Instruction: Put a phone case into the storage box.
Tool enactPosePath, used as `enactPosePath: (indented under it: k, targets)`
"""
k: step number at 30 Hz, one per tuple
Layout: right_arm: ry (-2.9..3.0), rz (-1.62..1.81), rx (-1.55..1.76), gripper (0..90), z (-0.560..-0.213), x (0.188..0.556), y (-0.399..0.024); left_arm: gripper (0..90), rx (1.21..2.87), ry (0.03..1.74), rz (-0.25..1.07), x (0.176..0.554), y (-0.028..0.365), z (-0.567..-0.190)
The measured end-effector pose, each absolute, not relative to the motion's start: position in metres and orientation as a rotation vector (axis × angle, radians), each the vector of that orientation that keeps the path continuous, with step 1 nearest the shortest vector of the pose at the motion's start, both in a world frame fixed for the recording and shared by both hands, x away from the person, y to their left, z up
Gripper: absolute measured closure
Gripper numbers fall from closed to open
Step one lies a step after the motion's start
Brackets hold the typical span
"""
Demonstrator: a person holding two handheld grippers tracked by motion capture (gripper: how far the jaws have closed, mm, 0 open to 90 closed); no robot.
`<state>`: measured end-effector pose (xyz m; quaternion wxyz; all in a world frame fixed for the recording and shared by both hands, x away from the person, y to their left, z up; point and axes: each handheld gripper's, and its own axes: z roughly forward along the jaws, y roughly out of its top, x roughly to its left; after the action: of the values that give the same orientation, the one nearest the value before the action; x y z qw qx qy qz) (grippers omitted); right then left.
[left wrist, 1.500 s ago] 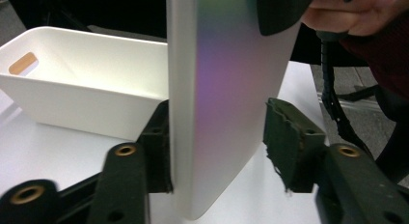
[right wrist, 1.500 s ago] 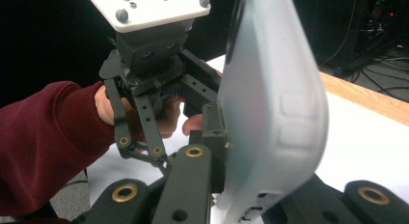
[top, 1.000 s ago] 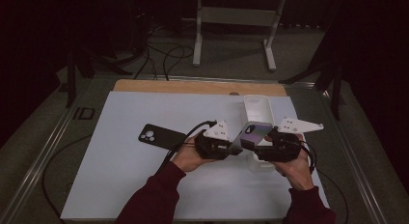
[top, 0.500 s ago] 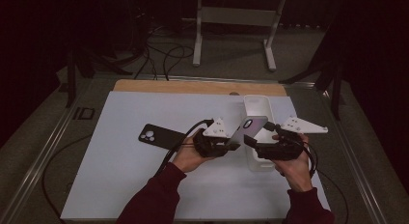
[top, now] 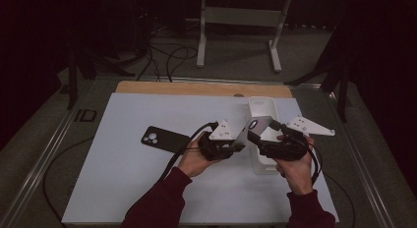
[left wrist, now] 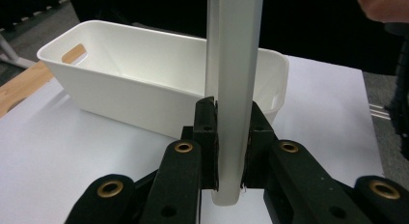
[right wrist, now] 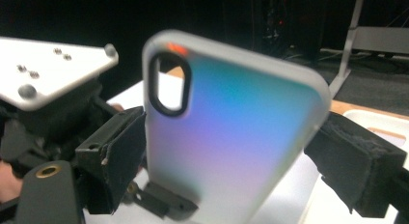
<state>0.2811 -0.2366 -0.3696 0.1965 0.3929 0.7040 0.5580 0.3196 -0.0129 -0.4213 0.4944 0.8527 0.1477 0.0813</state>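
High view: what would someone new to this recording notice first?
A frosted, iridescent phone case held up over the white table between the two hand-held grippers: the left hand-held gripper clamps its edge, while the right hand-held gripper has just been opening, its pads standing clear on either side. Behind it sits a white plastic bin, and to the left lies a black phone.

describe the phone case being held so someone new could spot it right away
Start at the white sheet on the table, then the white bin near its right edge. Just before that bin the two grippers meet, and the phone case stands between them. It is frosted with a blue-violet sheen, unlike the black phone lying flat to the left.
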Motion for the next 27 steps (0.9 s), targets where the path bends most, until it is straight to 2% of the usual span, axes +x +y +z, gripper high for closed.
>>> enactPosePath:
  k: [19, 27]
  targets:
    - [1.867, 1.561, 1.197, 15.1, -0.366, 0.288, -0.214, 80.8, 2.070, 0.421, 0.262, 0.313, -0.019, -0.433]
    - [1.829, 1.526, 1.196, 16.2, -0.367, 0.287, -0.213, 80.8, 2.055, 0.414, 0.237, 0.311, -0.023, -0.432]
